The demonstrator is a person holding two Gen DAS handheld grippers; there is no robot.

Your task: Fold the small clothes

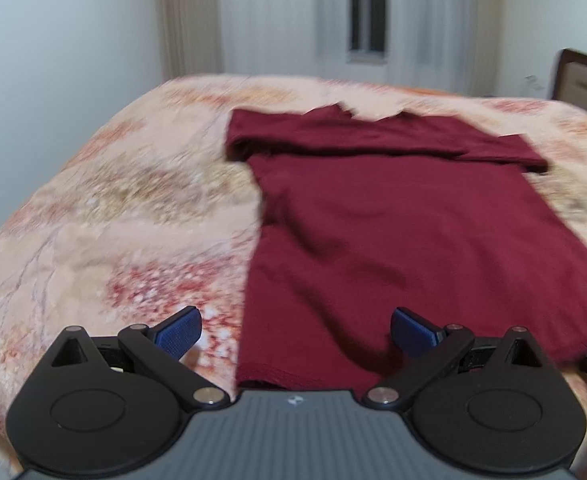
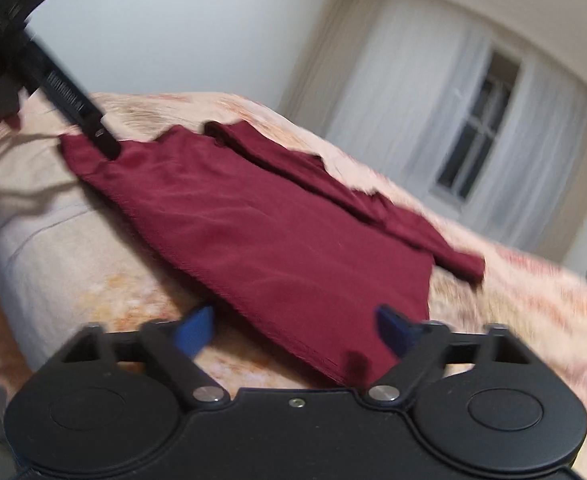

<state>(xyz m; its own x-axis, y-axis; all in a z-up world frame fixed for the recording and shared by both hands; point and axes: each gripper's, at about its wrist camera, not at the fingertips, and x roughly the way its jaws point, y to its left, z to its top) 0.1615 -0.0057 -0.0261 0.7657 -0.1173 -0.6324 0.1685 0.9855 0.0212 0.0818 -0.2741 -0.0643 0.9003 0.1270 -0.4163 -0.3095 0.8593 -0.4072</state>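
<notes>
A dark red T-shirt (image 1: 393, 216) lies flat on the bed, its sleeves folded across the far end. My left gripper (image 1: 295, 330) is open and empty, just above the shirt's near left hem corner. In the right wrist view the same shirt (image 2: 253, 224) lies ahead. My right gripper (image 2: 295, 330) is open and empty, just above the shirt's near right hem corner. The left gripper's black body (image 2: 73, 108) shows at the upper left of that view, its tip at the shirt's other hem corner.
The bed has a peach floral cover (image 1: 113, 208). A curtained window (image 1: 367, 12) and white walls stand behind. A dark headboard (image 1: 585, 80) is at the right. The bed's edge (image 2: 33, 220) drops off to the left in the right wrist view.
</notes>
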